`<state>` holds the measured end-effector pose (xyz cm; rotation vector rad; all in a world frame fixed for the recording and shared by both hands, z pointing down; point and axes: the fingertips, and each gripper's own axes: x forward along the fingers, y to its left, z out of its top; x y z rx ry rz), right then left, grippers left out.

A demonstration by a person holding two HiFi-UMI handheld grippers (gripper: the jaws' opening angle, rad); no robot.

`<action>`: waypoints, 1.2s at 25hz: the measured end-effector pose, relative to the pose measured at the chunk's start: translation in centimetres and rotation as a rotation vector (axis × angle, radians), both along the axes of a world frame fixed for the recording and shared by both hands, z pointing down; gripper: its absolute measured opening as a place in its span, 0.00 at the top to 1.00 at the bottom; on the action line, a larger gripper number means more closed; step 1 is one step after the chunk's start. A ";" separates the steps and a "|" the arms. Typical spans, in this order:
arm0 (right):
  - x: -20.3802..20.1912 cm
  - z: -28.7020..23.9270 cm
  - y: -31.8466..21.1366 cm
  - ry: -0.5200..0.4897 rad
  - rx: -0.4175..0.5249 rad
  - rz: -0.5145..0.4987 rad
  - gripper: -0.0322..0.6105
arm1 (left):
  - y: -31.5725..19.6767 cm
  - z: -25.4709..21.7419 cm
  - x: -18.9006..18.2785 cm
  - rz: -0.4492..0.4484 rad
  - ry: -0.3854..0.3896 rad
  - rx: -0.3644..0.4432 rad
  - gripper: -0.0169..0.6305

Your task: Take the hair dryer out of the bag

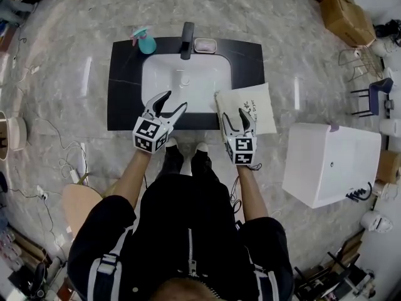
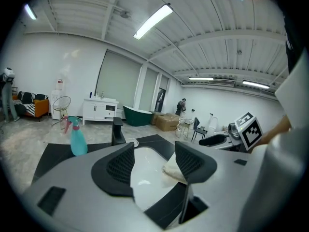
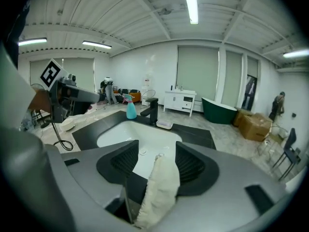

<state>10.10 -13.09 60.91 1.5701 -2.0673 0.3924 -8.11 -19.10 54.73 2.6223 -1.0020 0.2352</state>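
Cream canvas bag lies on the black counter, hair dryer unseen, presumably inside. Approach step: left gripper gapes empty; right gripper, jaws apart, straddles the bag's edge and should pinch it next.

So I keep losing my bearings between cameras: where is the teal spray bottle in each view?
Head view: the teal spray bottle is top, left of centre, at the counter's back edge.
Left gripper view: left of middle, beyond the left claw.
Right gripper view: above middle, slightly left, far side of the basin.
Shared landmark: the black faucet, just right of the bottle in all three.
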 end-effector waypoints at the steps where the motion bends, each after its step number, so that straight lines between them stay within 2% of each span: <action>1: -0.2 0.7 0.1 0.004 -0.018 -0.010 0.58 | 0.1 0.2 -0.3 -0.008 -0.003 -0.005 0.56; 8: -1.0 6.4 0.5 0.067 -0.162 -0.091 0.58 | 0.6 1.4 -2.7 -0.072 -0.020 -0.030 0.56; 15: -0.7 11.1 0.9 0.171 -0.262 -0.140 0.58 | 1.3 2.7 -5.9 -0.152 -0.034 -0.061 0.56; 23: -0.1 13.7 0.9 0.273 -0.306 -0.157 0.58 | 2.3 3.4 -8.1 -0.214 -0.028 -0.079 0.56; 26: 0.5 14.2 1.1 0.286 -0.328 -0.143 0.61 | 2.6 3.5 -8.5 -0.225 -0.030 -0.084 0.56; 30: 0.9 14.4 1.1 0.289 -0.341 -0.139 0.69 | 2.8 3.6 -8.6 -0.230 -0.030 -0.089 0.56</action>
